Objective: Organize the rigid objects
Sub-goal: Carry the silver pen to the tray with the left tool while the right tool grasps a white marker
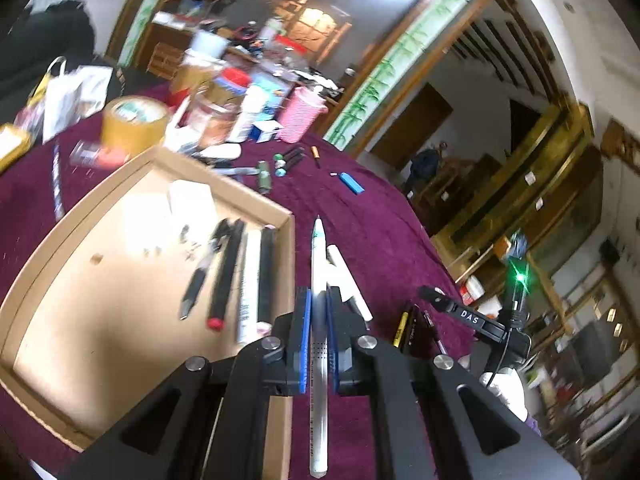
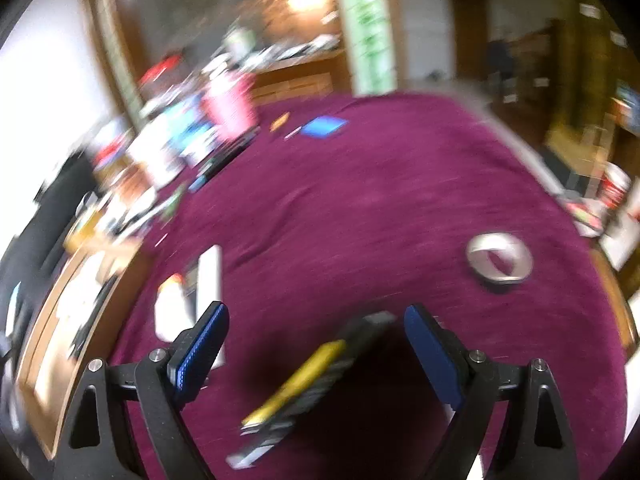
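Observation:
My left gripper (image 1: pixel 318 300) is shut on a white pen (image 1: pixel 319 280) and holds it lengthwise just right of a shallow cardboard box (image 1: pixel 290 240). Several pens and markers (image 1: pixel 228 272) lie side by side in the box. Another white pen (image 1: pixel 348 280) lies on the maroon cloth to the right. My right gripper (image 2: pixel 316 316) is open above the cloth, and a yellow-and-black utility knife (image 2: pixel 304 376) lies between its fingers, untouched. The right wrist view is blurred. The right gripper also shows in the left wrist view (image 1: pixel 472 318).
A blue block (image 1: pixel 352 183) and small markers (image 1: pixel 280 164) lie further back on the maroon cloth (image 2: pixel 360 208). A tape roll (image 2: pixel 500 260) lies right. A pink cup (image 1: pixel 300 114), a brown tape roll (image 1: pixel 134 120) and clutter crowd the far edge.

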Demonstrator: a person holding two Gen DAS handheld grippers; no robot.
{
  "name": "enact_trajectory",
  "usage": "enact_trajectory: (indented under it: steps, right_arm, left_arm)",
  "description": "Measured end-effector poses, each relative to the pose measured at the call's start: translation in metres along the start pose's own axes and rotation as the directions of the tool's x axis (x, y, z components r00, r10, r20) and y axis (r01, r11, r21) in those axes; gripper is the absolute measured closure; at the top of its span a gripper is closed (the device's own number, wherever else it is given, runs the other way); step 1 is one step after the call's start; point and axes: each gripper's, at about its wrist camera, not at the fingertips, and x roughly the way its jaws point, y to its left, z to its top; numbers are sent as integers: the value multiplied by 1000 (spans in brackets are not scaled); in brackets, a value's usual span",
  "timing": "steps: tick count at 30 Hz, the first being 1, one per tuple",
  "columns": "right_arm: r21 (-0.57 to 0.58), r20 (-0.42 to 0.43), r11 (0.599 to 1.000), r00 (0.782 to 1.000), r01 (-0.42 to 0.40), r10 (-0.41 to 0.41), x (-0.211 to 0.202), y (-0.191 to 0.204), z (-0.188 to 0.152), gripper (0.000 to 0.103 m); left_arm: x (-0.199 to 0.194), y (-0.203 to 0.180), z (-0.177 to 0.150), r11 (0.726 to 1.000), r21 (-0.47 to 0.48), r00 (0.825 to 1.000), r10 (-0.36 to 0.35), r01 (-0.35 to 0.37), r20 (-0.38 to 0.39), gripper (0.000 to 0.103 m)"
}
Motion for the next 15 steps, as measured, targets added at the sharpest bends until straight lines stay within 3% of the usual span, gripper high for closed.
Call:
enact_trajectory:
  steps: [2, 4, 11, 15]
  right_arm:
    - [-39, -48, 999, 998, -37, 35, 14, 18, 6, 24]
    - [-59, -102, 996, 993, -72, 66, 30, 34, 12, 53]
    - [-18, -238, 989, 961, -145, 137, 82, 51, 23, 57]
    - [-25, -275, 991, 954, -134, 122, 96, 58, 21, 57]
  left_arm:
    - [-5, 12, -3, 1000, -29, 1000, -3, 4, 8, 96]
    - [-10, 20, -4, 999, -47, 1000, -7, 8, 20, 96]
    - [-22, 44, -3, 996, -82, 999, -13, 16, 37, 96]
    - [-14, 55, 0, 994, -109, 999, -26, 28, 19, 96]
